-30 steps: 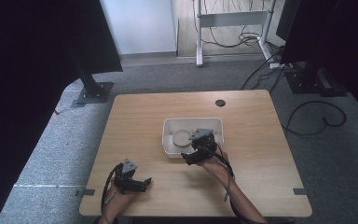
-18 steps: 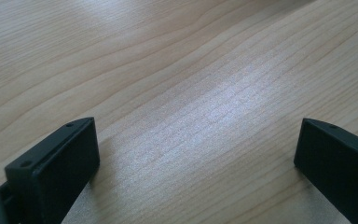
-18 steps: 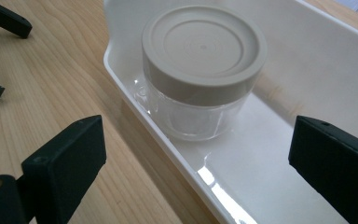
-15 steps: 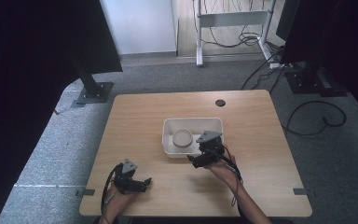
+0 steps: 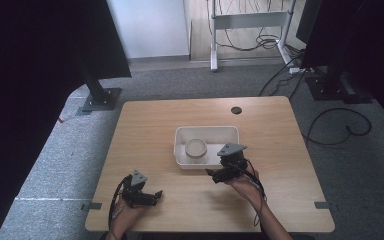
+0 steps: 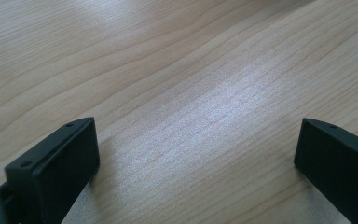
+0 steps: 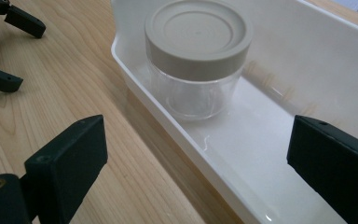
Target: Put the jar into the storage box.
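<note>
A clear jar with a beige screw lid (image 5: 196, 148) (image 7: 196, 56) stands upright in the left part of a white tray (image 5: 230, 131) (image 7: 307, 60) at the middle of the table. My right gripper (image 5: 215, 176) (image 7: 198, 135) is open just outside the tray's near wall. Its jaws point toward the jar, straddle the tray's rim and hold nothing. My left gripper (image 5: 156, 197) (image 6: 196, 135) rests open on bare wood near the table's front left. It also appears, open, at the top left of the right gripper view (image 7: 16, 51).
The wooden table (image 5: 150, 130) has a round cable hole (image 5: 236, 109) at the back. Dark stands, monitors and loose cables surround it on the grey carpet. A black cable (image 5: 257, 192) trails from the right gripper.
My right gripper has drawn back from over the tray toward the near edge of the table. The jar stays in the tray and the left gripper has not moved.
</note>
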Demonstrator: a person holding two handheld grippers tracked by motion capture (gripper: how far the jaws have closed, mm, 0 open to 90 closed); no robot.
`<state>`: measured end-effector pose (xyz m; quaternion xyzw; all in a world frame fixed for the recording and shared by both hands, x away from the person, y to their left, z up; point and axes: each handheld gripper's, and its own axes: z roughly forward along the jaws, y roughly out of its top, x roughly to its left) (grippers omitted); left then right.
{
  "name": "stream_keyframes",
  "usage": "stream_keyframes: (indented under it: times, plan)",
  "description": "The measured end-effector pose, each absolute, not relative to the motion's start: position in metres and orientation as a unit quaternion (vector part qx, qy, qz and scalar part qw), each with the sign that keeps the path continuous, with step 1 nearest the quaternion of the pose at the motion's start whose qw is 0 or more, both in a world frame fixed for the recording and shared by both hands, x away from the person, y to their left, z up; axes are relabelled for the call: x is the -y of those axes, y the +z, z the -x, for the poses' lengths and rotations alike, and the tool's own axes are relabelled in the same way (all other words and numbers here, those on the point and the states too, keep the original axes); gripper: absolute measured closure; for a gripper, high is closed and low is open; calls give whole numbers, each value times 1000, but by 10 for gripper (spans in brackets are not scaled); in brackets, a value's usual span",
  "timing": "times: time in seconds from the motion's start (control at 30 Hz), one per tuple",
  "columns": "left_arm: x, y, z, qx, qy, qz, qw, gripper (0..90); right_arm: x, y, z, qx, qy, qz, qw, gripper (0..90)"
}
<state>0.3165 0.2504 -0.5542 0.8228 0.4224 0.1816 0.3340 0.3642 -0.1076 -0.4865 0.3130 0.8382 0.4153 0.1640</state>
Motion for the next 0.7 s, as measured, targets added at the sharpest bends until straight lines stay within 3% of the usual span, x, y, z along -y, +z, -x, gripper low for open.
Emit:
stream_keyframes:
  times: [0.7]
  plan:
    - [-250, -554, -317, -422, 182, -823, 334, 0, 135, -492, -350, -832, 413, -331, 165, 47]
